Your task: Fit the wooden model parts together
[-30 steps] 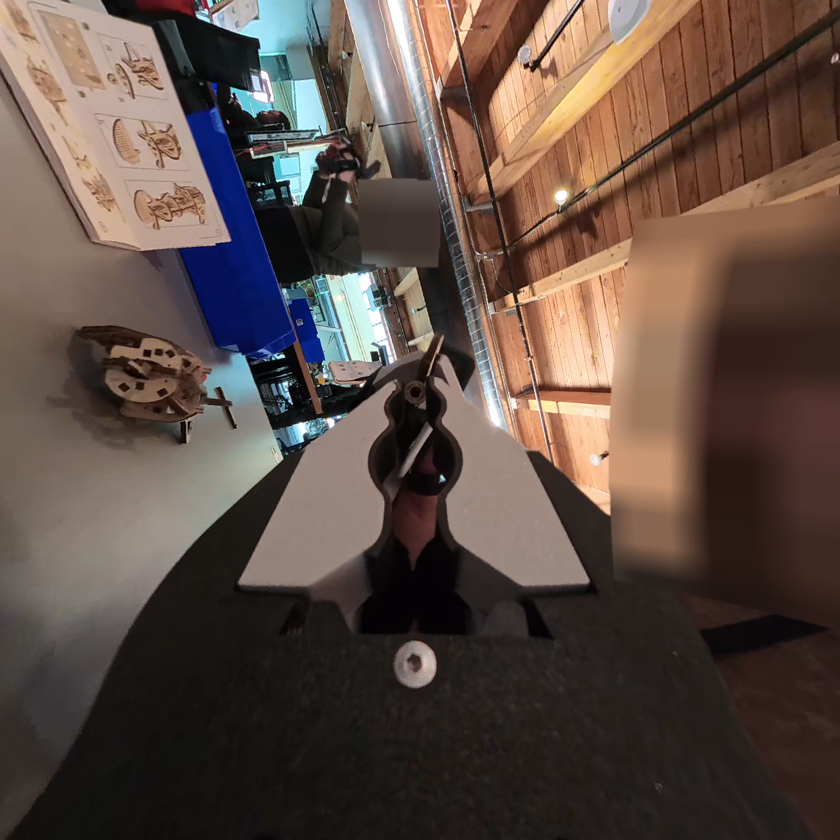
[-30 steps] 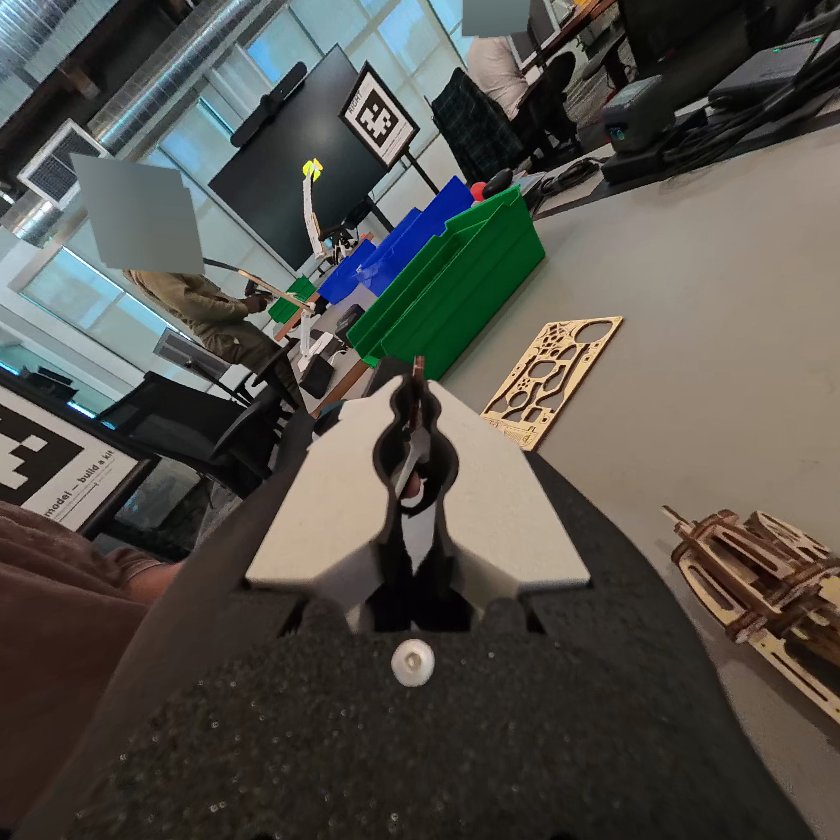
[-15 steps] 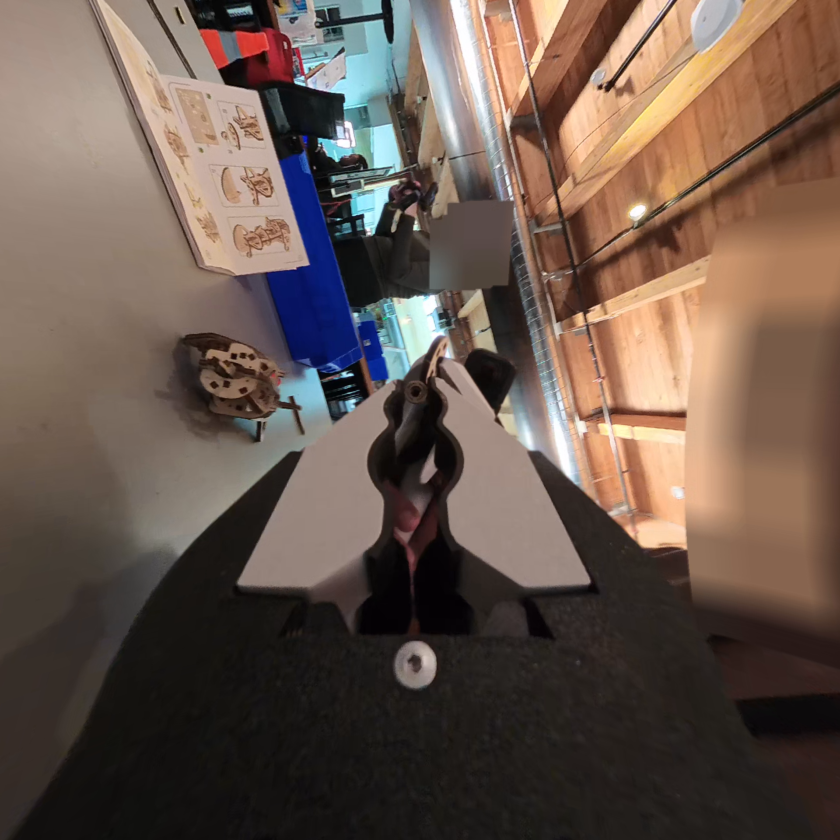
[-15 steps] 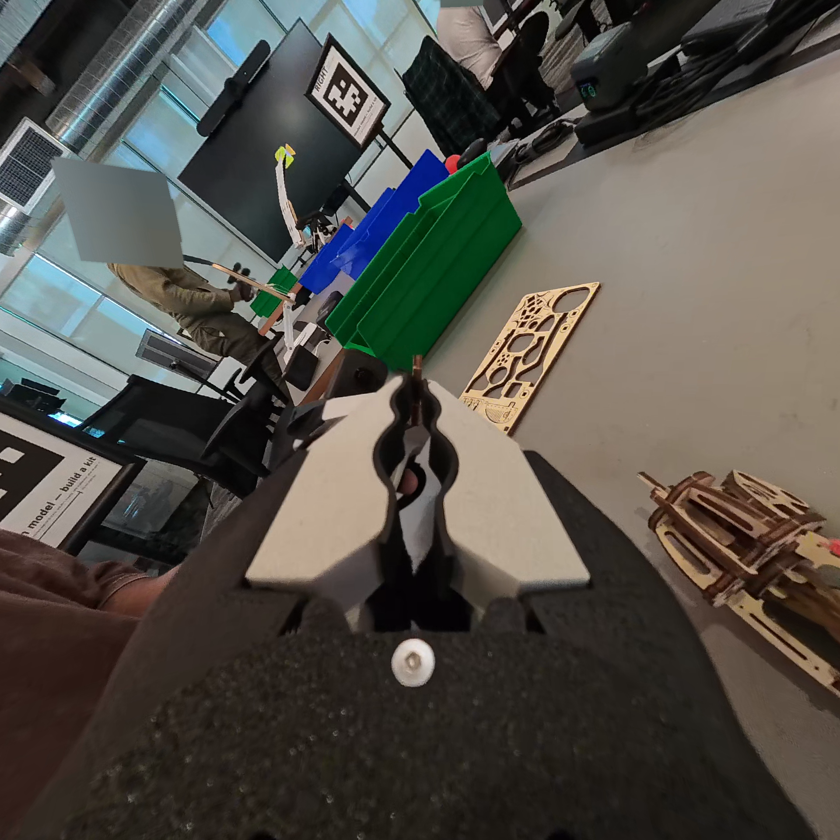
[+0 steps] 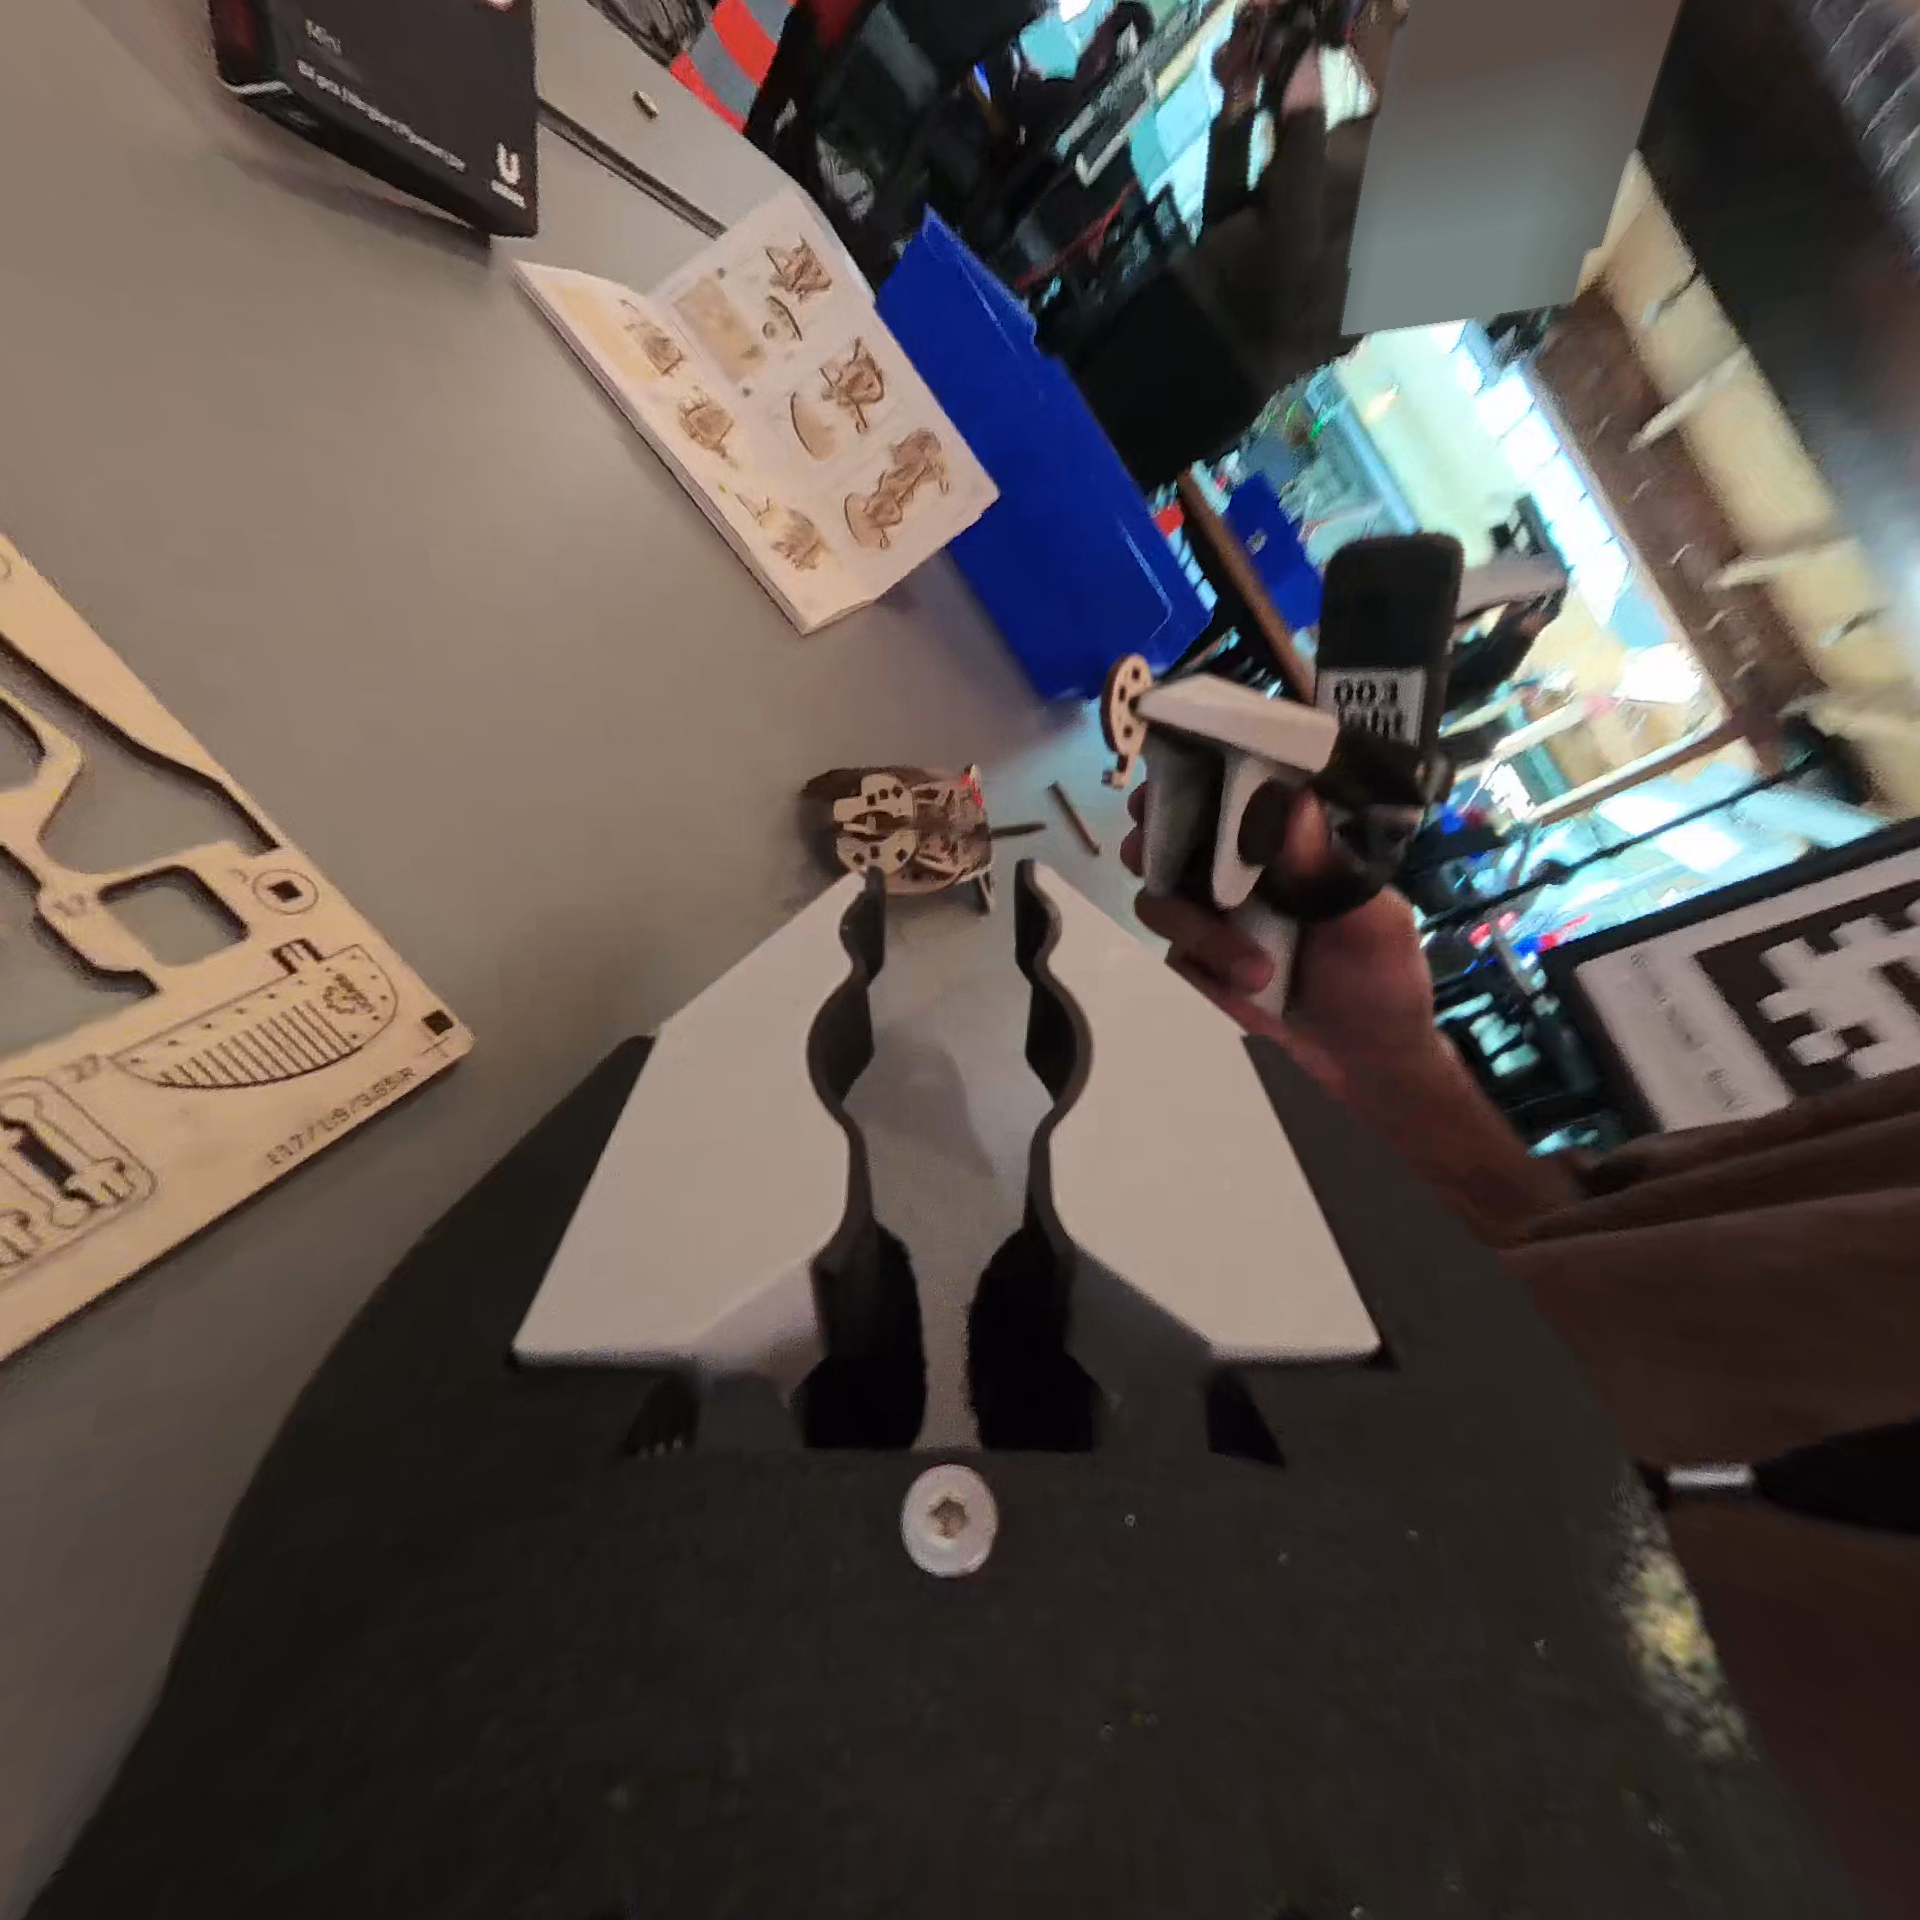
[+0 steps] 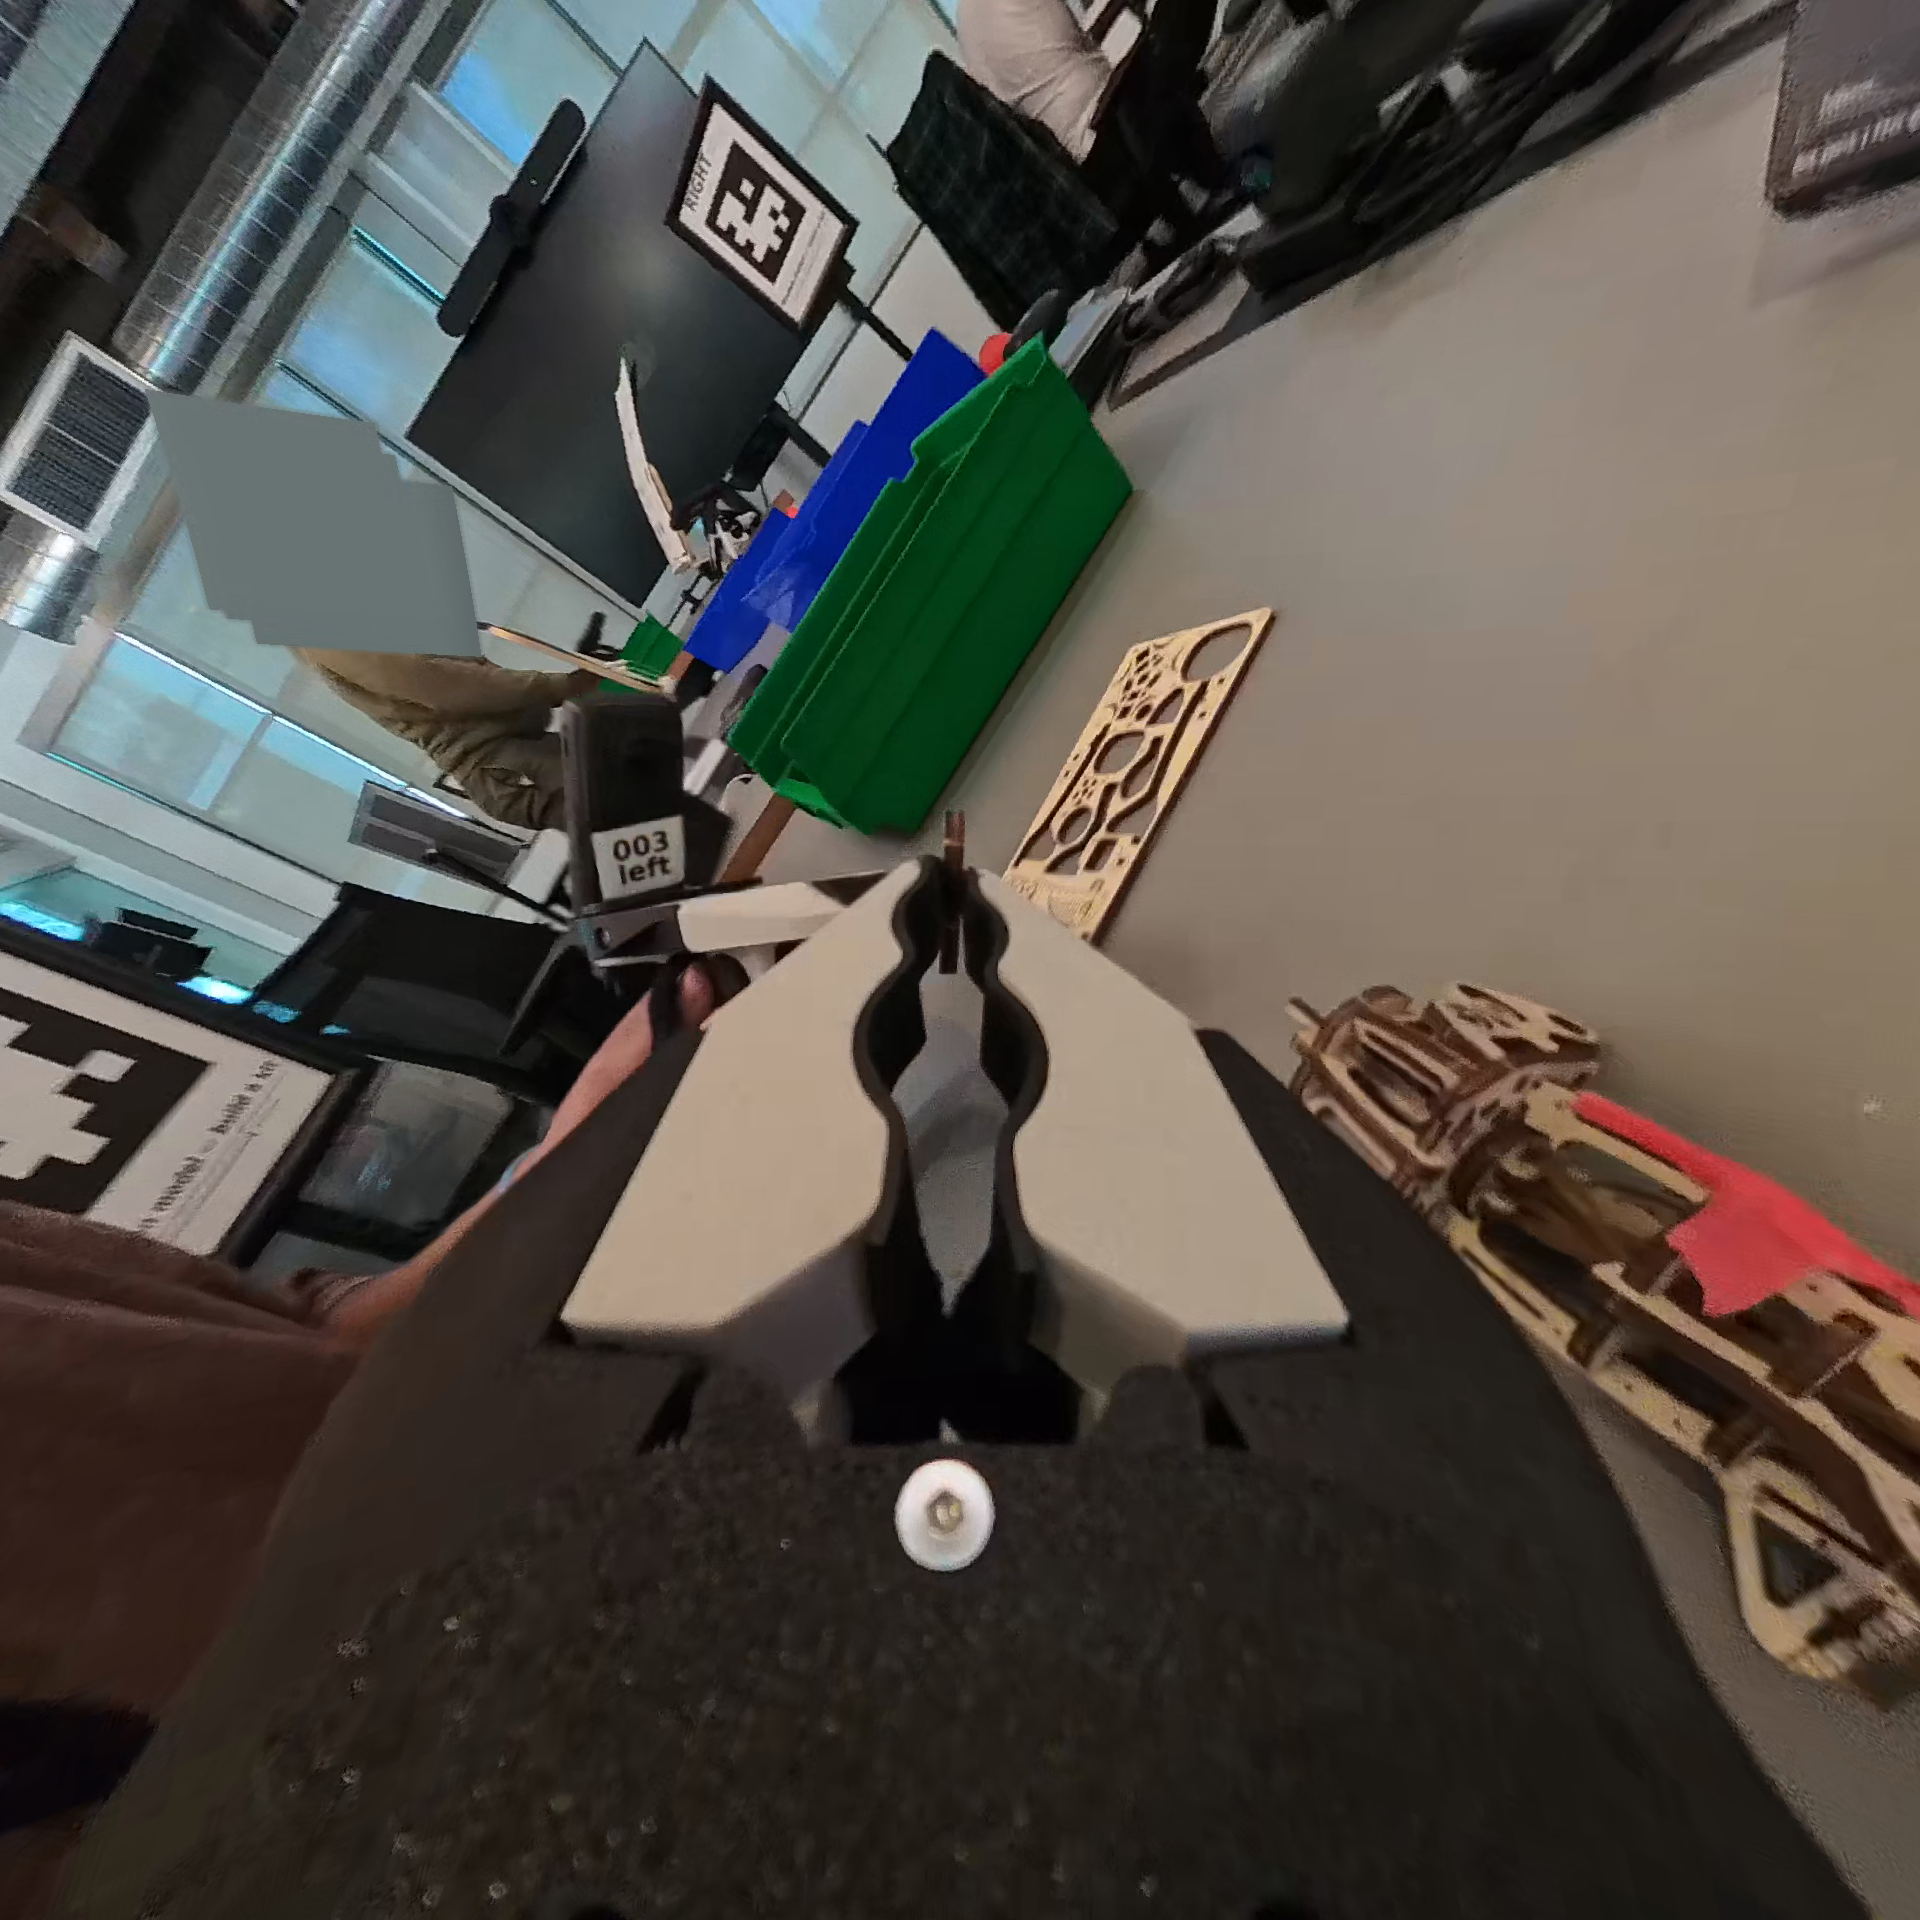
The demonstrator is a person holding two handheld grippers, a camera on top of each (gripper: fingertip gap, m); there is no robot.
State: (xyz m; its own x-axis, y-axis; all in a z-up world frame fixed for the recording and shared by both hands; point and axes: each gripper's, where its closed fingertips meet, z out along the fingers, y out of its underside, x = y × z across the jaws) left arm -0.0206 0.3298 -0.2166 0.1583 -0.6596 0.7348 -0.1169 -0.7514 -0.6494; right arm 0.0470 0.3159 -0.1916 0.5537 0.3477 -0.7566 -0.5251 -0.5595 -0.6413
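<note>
1. Left gripper [image 5: 943, 883]: jaws spread, nothing between them.
2. Right gripper [image 6: 951, 871]: jaws pinching a small wooden disc [image 5: 1125, 707], seen edge-on beyond the half-built wooden model [image 5: 906, 831] on the desk [image 5: 364, 582].
3. Parts sheet [image 5: 156, 1039] is cut off at the frame edge.

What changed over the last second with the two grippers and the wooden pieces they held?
The left gripper opened and now holds nothing; its view swung from the ceiling down to the table. The right gripper stays shut on a round wooden piece. The wooden model stays on the table.
</note>
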